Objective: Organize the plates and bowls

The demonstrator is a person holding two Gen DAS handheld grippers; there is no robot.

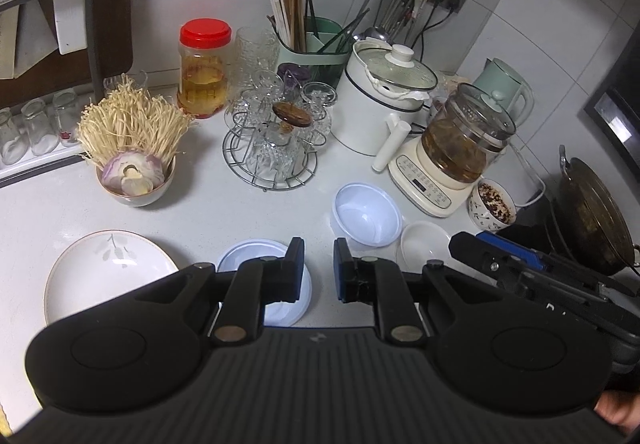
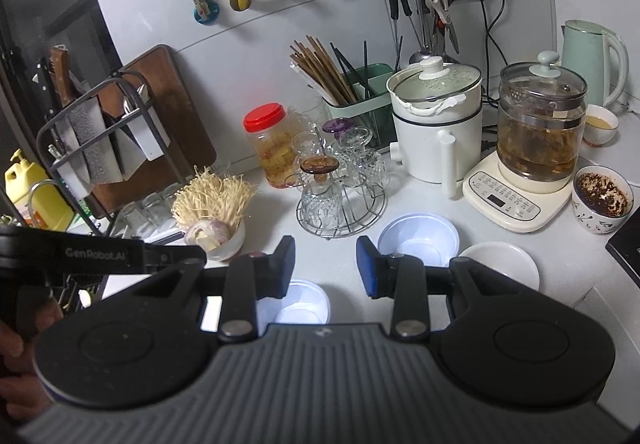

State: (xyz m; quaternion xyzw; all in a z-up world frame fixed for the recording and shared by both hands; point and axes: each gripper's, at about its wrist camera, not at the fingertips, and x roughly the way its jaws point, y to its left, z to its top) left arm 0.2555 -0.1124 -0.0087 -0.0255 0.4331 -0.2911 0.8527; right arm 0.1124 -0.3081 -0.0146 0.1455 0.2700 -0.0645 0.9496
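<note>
Countertop (image 1: 208, 212), pale and perhaps stone, runs beneath grey-tiled wall (image 2: 320, 24).

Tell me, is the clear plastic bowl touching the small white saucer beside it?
Cannot tell. In both wrist views the clear plastic bowl and small white saucer meet rim to rim, with no plain gap or contact visible.

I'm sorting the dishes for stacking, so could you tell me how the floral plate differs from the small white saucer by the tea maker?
The floral plate is clearly larger than the small white saucer. The plate carries a grey leaf motif and a thin coloured rim line; the saucer looks plain white. The plate lies left of the left gripper, the saucer to its right. Both lie empty and upright on the white counter.
</note>
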